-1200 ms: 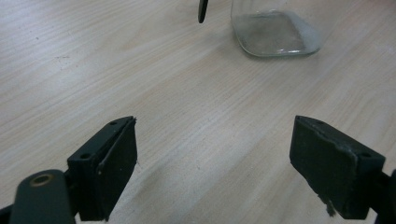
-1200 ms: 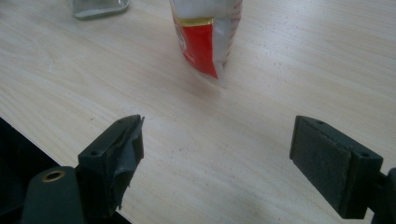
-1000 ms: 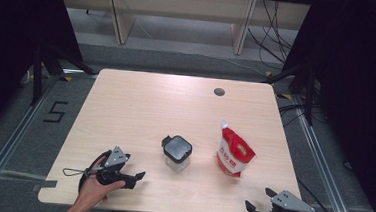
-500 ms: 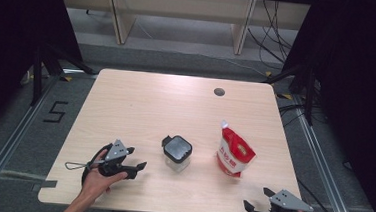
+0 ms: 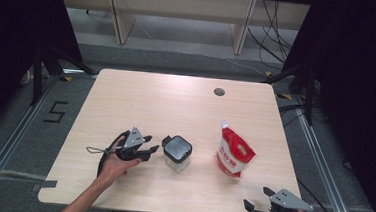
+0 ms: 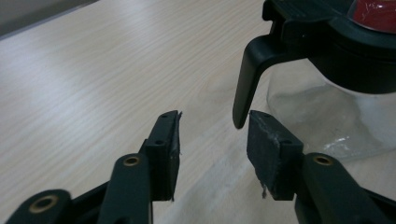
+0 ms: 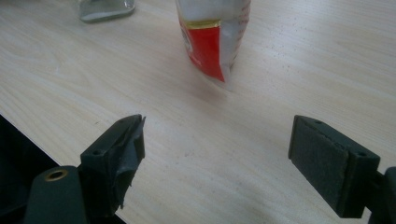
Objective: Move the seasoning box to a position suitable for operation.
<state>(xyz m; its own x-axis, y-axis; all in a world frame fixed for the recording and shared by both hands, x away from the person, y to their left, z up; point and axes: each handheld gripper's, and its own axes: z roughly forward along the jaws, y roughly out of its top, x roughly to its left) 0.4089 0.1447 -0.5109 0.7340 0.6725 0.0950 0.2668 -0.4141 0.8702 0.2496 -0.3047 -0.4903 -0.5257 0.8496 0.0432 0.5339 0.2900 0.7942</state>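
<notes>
Clear glass jar [image 5: 176,154] with black handled lid, upright, apparently empty, mid-table.

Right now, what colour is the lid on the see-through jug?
Black. The jug's lid shows best in the high view.

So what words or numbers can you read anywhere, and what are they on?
"5": dark mark on the grey floor left of the table.
Red and white pouch: white print on its front, too small and blurred to read.
Clear jar with a black lid: no writing that I can see.
</notes>
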